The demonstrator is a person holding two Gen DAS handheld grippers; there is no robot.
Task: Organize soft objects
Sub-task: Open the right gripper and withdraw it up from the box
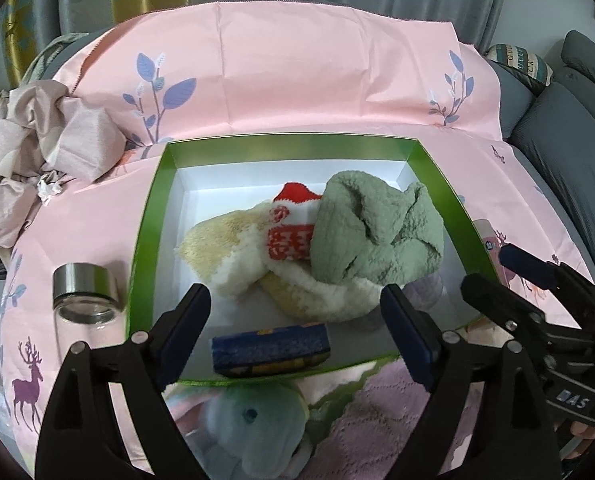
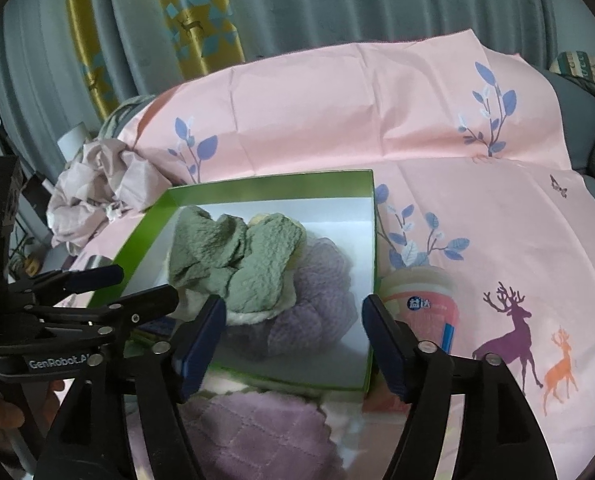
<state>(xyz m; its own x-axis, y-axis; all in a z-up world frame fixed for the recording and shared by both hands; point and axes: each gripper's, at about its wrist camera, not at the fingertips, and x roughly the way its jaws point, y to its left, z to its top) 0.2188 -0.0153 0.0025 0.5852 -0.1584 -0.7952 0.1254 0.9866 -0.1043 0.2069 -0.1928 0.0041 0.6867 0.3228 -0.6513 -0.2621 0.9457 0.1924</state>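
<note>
A: Where do the soft things sit?

B: Inside the green box (image 1: 149, 216) on the pink cloth (image 1: 297, 80). The green towel (image 1: 373, 232) lies heaped toward the box's right wall, half over the cream sock with red pattern (image 1: 257, 256). A lilac towel (image 2: 317, 300) lies under it, by the near right corner. A blue sponge block (image 1: 271, 348) lies against the near wall.

A: And the tongs?

B: The left gripper (image 1: 297, 336) stands wide open over the near edge, nothing between its jaws. The right gripper (image 2: 293, 344) is also spread wide and empty, astride the near right corner.

A: Free room?

B: The box's far left floor is bare. Outside, a glass jar (image 1: 83, 300) stands just beside the left wall, a pink tub (image 2: 417, 300) just beside the right wall. A pale blue plush (image 1: 257, 424) and a mauve quilted cloth (image 2: 257, 432) lie beside the near edge. Crumpled fabric (image 1: 37, 152) sits off the far left corner.
</note>
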